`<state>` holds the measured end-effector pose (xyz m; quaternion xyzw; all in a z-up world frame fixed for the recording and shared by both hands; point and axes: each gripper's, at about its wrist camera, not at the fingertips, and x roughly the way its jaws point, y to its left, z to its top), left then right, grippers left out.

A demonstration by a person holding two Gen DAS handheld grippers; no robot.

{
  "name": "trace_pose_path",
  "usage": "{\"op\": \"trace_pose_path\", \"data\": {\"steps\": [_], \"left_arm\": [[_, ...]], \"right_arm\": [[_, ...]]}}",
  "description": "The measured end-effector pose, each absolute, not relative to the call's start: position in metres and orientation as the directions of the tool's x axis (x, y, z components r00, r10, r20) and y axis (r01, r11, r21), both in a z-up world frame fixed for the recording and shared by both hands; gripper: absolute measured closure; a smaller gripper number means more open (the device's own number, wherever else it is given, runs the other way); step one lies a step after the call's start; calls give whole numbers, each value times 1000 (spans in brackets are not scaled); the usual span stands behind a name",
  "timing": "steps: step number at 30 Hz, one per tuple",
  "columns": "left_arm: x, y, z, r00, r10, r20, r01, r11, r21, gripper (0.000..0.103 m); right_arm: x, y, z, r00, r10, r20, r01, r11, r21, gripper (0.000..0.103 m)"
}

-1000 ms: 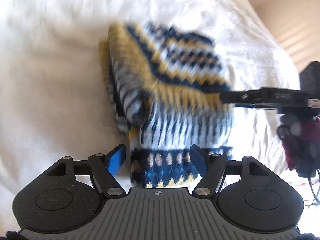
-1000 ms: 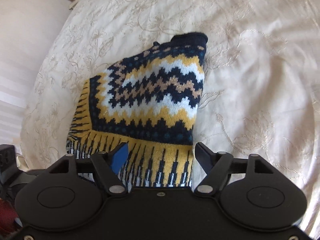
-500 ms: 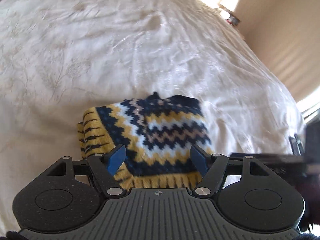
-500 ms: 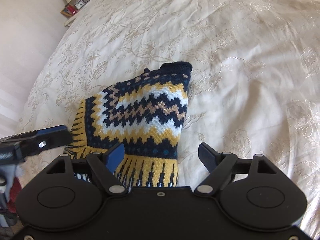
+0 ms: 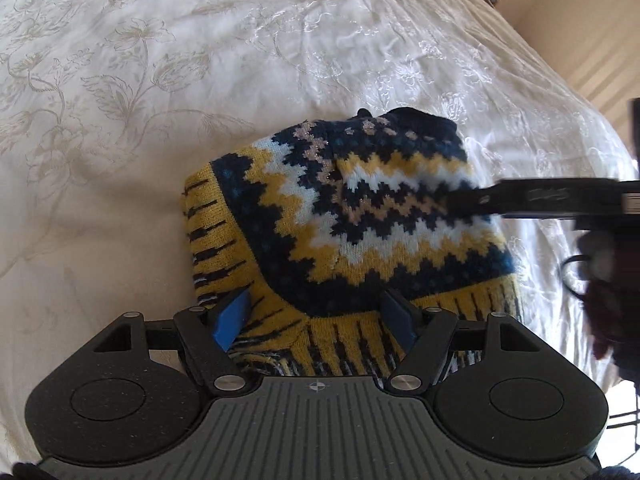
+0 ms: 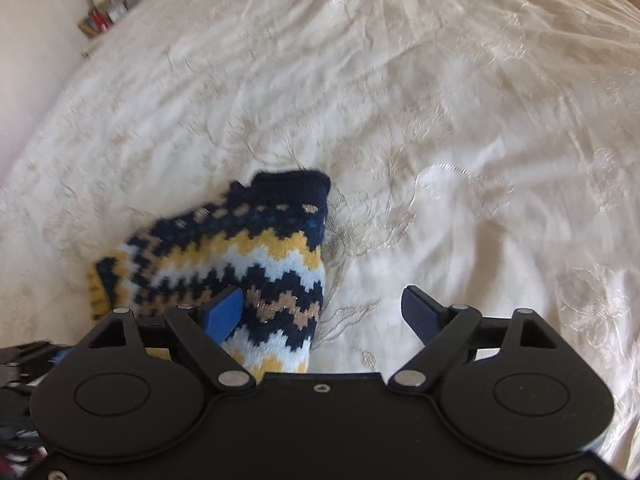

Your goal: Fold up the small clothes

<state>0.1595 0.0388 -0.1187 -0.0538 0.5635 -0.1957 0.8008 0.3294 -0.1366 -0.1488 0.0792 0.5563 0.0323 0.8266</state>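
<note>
A small knitted sweater (image 5: 360,220) with navy, yellow, white and tan zigzags lies folded into a compact bundle on the bedspread. My left gripper (image 5: 316,312) is open over its near yellow striped edge, holding nothing. My right gripper (image 6: 326,312) is open above the sweater's right side (image 6: 240,256), its left fingertip over the knit, its right one over bare bedspread. In the left wrist view a finger of the right gripper (image 5: 532,200) reaches across the sweater's right part.
The cream embroidered bedspread (image 5: 160,80) surrounds the sweater on all sides. A bedside table with a lamp and small items (image 6: 100,4) stands at the far left. A striped wall (image 5: 592,60) runs along the bed's right side.
Both grippers have let the sweater down and stayed open. The right gripper has pulled back and to the right, so the sweater now sits lower left in its view.
</note>
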Motion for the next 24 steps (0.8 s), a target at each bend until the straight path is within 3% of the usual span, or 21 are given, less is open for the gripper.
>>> {"op": "trace_pose_path", "data": {"steps": [5,14,24], "left_arm": [[161,38,-121,275,-383,-882,283,909,-306,32],[160,40,-121,275,-401,-874,299,900,-319,32],[157,34,-125,279,-392,-877,364,888,-281,23]], "right_arm": [[346,-127,-177,317,85,-945,25,995,98,5],[297,-123,-132,451,75,-889,-2,997,82,5],[244,-122,-150,441,39,-897,140,984,112,1]]}}
